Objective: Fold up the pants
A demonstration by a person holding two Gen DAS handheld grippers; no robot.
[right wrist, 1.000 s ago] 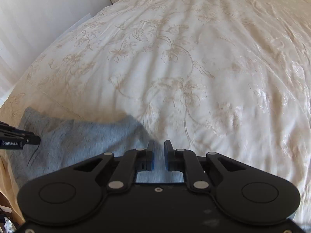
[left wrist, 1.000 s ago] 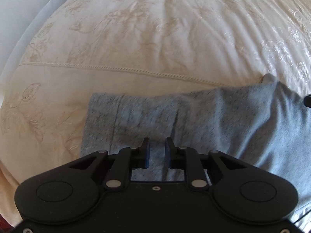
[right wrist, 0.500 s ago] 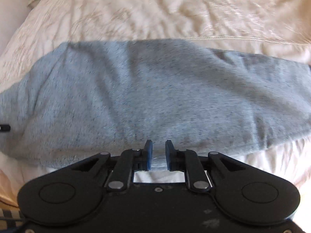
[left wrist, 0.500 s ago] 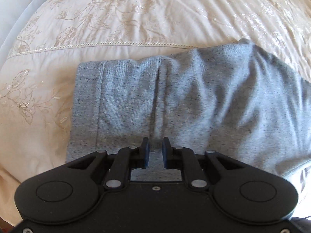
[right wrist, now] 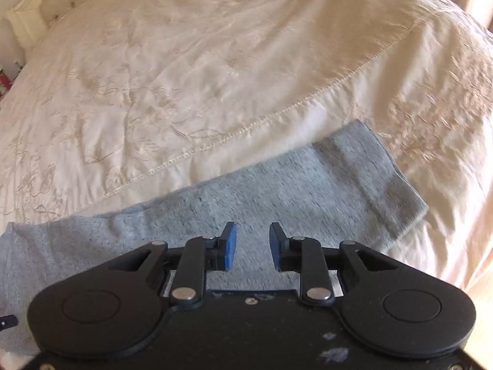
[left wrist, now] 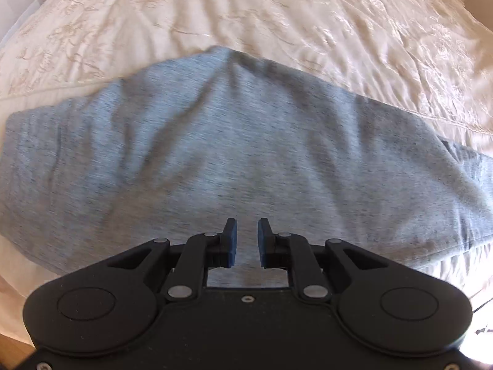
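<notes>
The right gripper (right wrist: 249, 245) has just been opening and now stands apart over the leg cuff (right wrist: 382, 182), at two o'clock from it, holding nothing; it has swung there from mid-leg. The left gripper (left wrist: 245, 243) has opened slightly, empty, above the gray pants (left wrist: 234, 154) lying lengthwise on the bedspread (left wrist: 277, 15), so I judge the next fold begins

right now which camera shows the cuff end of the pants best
The right wrist view: the cuff lies in full sight on the bedspread, band and edge clear. The left wrist view shows only the wide grey middle of the pants, no cuff.
</notes>
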